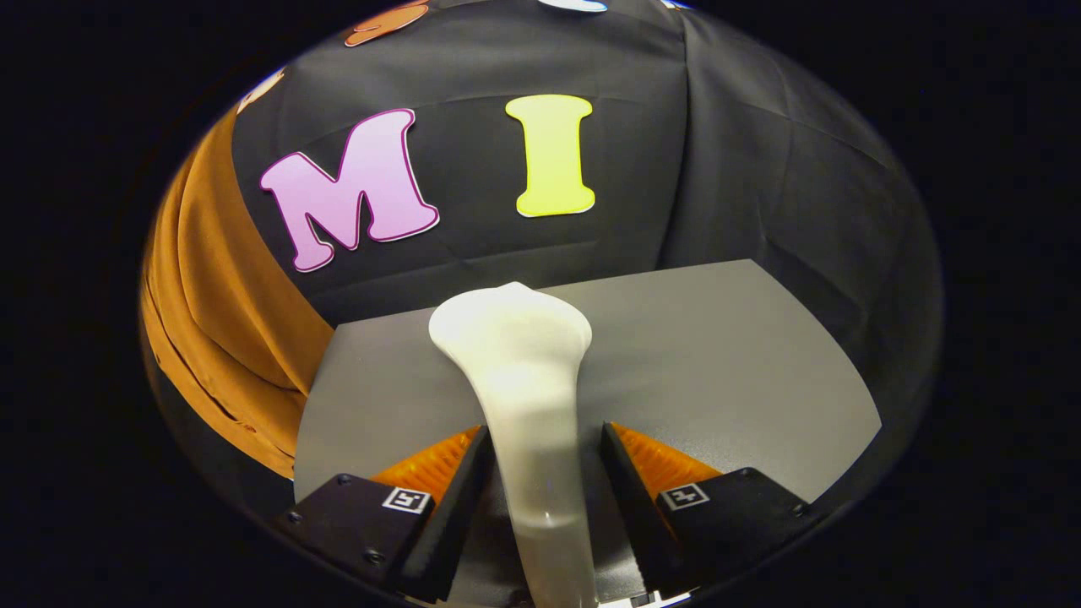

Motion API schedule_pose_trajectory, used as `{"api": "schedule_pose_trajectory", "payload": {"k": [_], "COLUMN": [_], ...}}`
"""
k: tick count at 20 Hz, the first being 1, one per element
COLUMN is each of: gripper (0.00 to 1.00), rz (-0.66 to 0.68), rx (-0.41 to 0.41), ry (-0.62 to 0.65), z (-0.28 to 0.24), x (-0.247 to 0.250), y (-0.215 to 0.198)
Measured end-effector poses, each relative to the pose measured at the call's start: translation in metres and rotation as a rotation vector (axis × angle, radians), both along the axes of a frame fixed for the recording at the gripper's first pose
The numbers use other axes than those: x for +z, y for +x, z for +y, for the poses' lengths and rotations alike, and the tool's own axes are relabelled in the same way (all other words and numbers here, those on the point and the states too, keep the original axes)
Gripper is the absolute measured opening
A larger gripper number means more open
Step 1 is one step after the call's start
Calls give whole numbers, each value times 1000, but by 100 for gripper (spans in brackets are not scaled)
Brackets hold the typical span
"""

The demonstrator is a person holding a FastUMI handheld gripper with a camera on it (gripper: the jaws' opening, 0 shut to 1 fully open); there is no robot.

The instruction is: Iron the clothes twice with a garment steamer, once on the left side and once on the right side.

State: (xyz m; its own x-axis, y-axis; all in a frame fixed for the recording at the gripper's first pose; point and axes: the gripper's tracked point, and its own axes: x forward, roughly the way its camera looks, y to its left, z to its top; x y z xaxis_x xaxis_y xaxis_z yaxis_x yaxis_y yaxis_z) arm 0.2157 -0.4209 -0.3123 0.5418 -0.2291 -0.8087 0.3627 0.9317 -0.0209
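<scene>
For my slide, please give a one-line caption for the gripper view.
Gripper shut on a white steamer above a grey table, orange garment hanging beside.

steamer (524, 371): smooth glossy plastic | table (726, 355): matt | garment (220, 338): soft cloth

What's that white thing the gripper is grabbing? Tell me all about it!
It is the garment steamer, white and smooth like glossy plastic. Its slim handle runs between the gripper fingers, which press on it from both sides, and it widens into a flared head beyond the fingertips. It points ahead over the grey table. No steam is visible.
</scene>
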Motion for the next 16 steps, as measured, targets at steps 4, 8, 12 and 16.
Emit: {"api": "schedule_pose_trajectory", "payload": {"k": [4, 8, 12, 16], "gripper": [51, 44, 44, 43], "rz": [9, -12, -94, -186], "rx": [24, 33, -18, -55], "ry": [-10, -26, -13, -34], "z": [4, 1, -6, -6], "x": [-11, -3, 12, 42], "y": [9, 7, 7, 2]}}
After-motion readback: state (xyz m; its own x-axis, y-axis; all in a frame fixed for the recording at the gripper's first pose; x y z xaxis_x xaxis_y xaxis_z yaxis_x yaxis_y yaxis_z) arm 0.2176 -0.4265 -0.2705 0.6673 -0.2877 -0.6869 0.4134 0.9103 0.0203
